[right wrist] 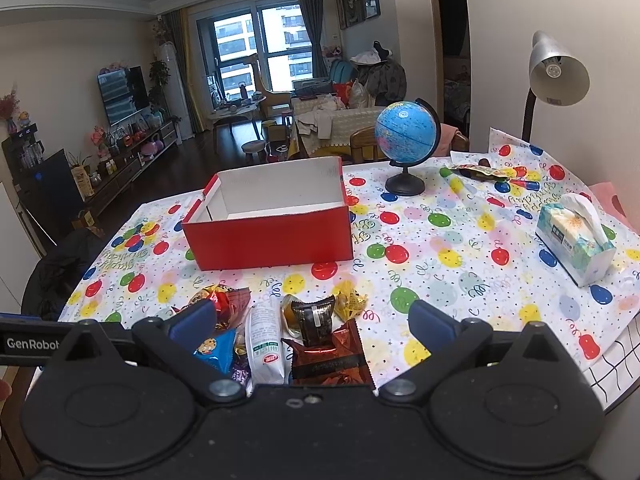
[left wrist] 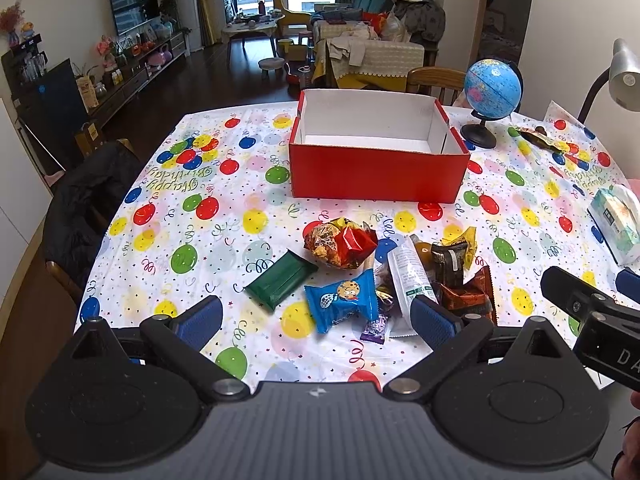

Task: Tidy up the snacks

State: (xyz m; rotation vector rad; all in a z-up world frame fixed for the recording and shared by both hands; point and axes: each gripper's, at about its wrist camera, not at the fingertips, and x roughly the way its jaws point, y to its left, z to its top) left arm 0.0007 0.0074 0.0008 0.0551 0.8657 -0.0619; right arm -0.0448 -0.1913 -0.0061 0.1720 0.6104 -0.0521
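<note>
A pile of wrapped snacks lies on the balloon-print tablecloth [left wrist: 224,216] in front of an empty red box [left wrist: 378,178] [right wrist: 272,236]. In the pile are a green bar [left wrist: 280,283], a blue cookie packet [left wrist: 344,298] [right wrist: 214,350], a red-orange bag [left wrist: 340,244], a white tube pack [left wrist: 410,276] [right wrist: 264,344], a black-wrapped cake [right wrist: 314,318] and a brown packet [right wrist: 332,360]. My left gripper [left wrist: 316,318] hovers open just short of the pile. My right gripper [right wrist: 312,320] is open too, low over the pile's near right side.
A blue globe [right wrist: 406,130] stands right of the box. A tissue pack [right wrist: 574,240] and a desk lamp [right wrist: 558,74] occupy the table's right side. Another snack wrapper [right wrist: 478,172] lies at the far right. Chairs stand at the left and far edges.
</note>
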